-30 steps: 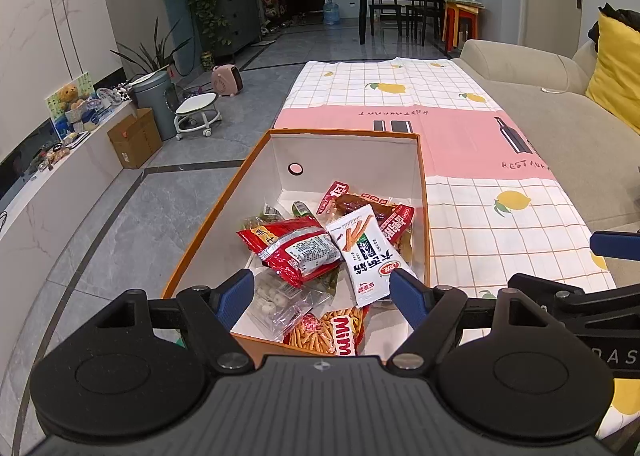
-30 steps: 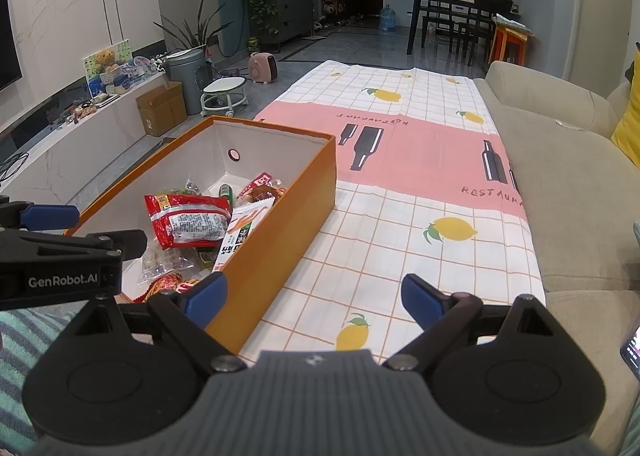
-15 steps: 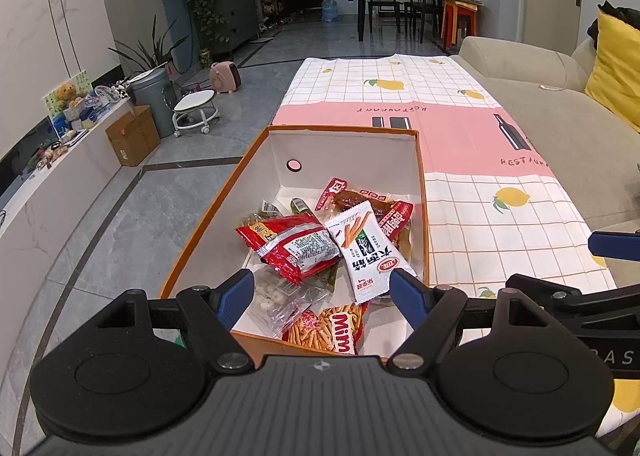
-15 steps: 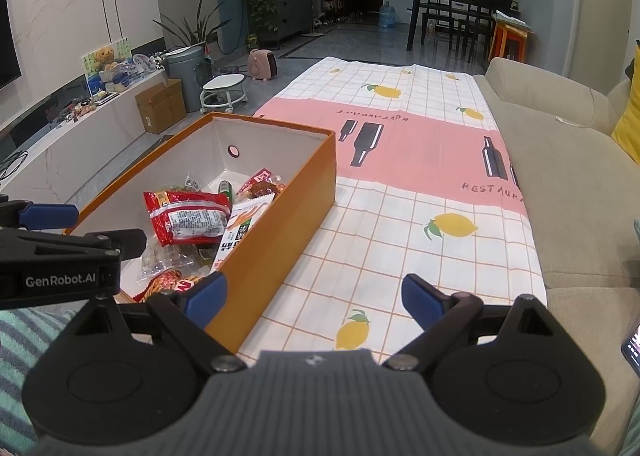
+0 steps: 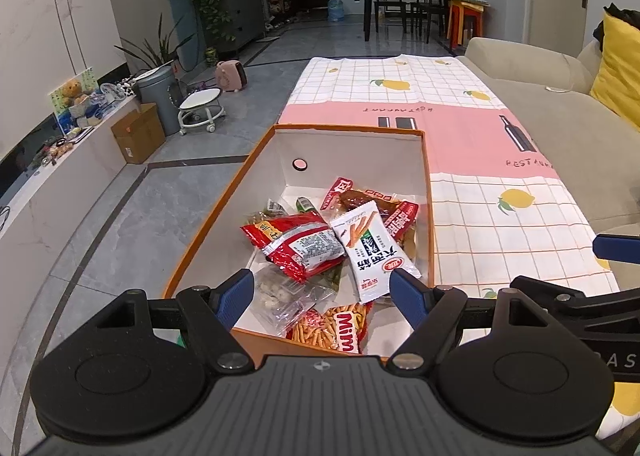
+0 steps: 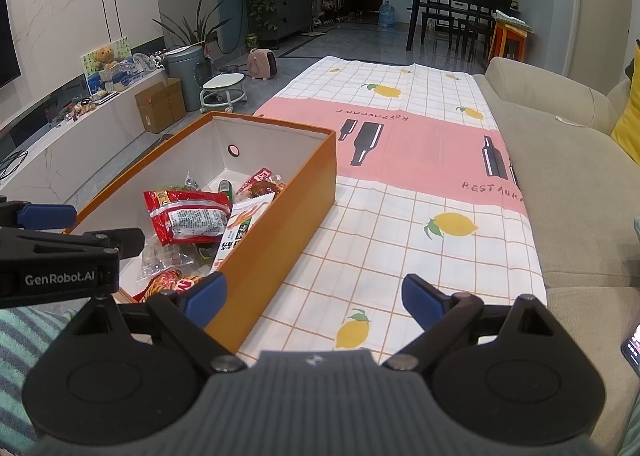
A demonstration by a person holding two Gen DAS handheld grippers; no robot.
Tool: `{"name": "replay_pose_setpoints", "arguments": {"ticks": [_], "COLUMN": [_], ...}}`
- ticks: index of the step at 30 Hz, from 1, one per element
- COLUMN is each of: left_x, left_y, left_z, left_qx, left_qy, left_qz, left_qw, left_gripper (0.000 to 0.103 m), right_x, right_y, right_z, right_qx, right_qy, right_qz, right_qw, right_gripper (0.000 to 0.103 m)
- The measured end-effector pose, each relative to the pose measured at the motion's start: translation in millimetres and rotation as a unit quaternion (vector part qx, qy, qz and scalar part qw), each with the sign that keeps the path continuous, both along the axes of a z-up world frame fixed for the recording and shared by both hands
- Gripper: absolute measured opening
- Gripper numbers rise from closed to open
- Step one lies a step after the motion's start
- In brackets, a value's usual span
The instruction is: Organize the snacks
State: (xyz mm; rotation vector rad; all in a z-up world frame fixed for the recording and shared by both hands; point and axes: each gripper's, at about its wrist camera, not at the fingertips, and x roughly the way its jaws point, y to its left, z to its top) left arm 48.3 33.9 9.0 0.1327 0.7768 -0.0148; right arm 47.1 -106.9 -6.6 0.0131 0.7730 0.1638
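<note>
The snack packets (image 5: 320,248) are all lying jumbled inside the orange box (image 6: 280,240) on the lemon-print counter (image 6: 420,256), fitting either gathering done or sorting pending, while the left gripper (image 5: 322,288) and right gripper (image 6: 314,296) are hovering with jaws spread wide, holding nothing.

A lemon-print checked tablecloth (image 6: 400,240) with a pink band is spread beside a beige sofa (image 6: 580,191). A cardboard box (image 6: 162,105), a grey bin (image 6: 186,71) and a wheeled stool (image 6: 223,89) are seen on the floor.
</note>
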Motion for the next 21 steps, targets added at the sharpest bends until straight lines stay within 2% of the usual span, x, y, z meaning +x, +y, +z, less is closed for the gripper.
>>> {"name": "replay_pose_setpoints", "arguments": {"ticks": [21], "left_x": [-0.6], "left_y": [2.1], "left_z": [2.0], "left_qx": [-0.004], "left_qy": [0.004], "left_qz": [-0.009], "left_qw": [0.9999], "left_gripper": [0.09], "right_x": [0.5], "right_y": [1.0], "right_z": [-2.2], "right_qx": [-0.002], "right_qy": [0.002], "right_qz": [0.0], "right_qw": [1.0], "right_gripper": [0.091]}}
